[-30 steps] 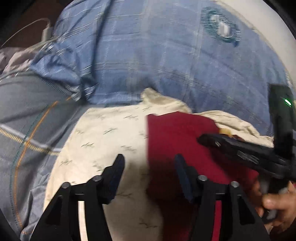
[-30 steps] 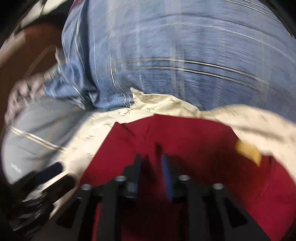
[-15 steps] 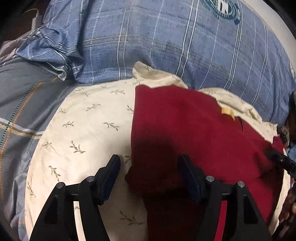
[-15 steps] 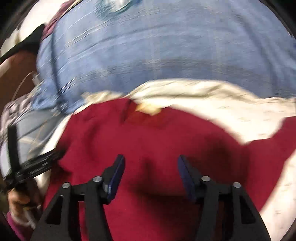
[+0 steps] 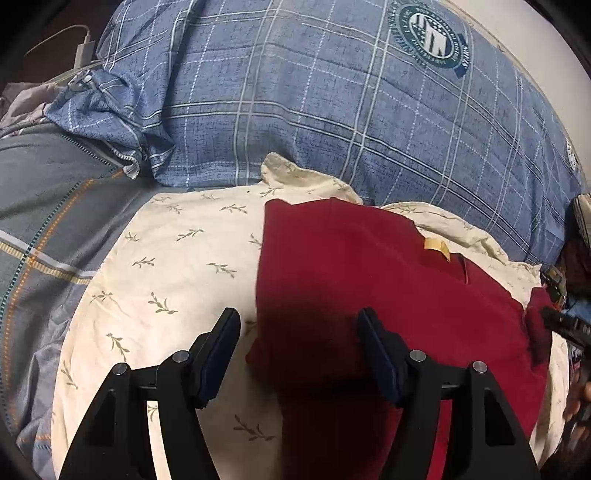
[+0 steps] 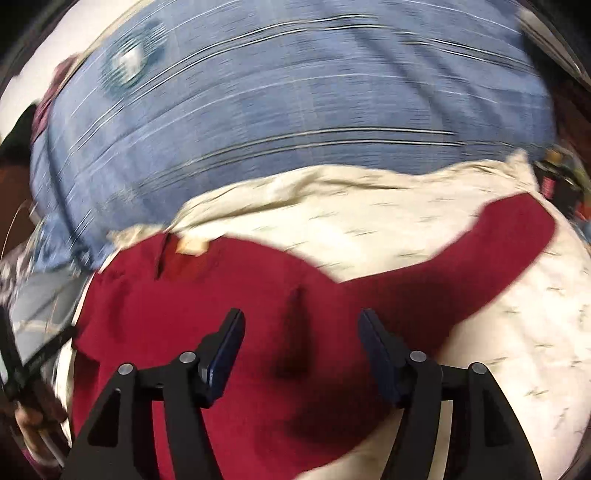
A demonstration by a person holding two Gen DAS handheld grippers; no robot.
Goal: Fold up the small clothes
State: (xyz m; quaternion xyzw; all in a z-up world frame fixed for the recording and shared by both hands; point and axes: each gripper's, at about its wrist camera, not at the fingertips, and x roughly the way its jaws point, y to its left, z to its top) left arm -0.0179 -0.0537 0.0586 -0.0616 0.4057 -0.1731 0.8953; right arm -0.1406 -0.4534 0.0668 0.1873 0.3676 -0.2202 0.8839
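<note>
Red garment: lies spread on a cream cloth with a leaf print, which in turn lies over blue plaid bedding. In the left wrist view its left side forms a straight vertical edge. A small tan label sits near its upper edge. In the right wrist view one sleeve extends out to the right across the cream cloth, lying flat. That view is motion-blurred, so finer detail of the fabric cannot be confirmed.

Left tongs: released, jaws spread wide, nothing between them. They hover above the garment's left edge; one finger is over the cream cloth, the other over the red fabric. Contact with the fabric cannot be determined.

Right tongs: released, jaws wide apart, holding nothing, positioned over the body of the garment near a dark crease.

Surroundings: a round green-and-white emblem is printed on the blue bedding at upper right. A grey striped fabric lies to the left of the cream cloth. A white cable and plug are visible at upper left.
</note>
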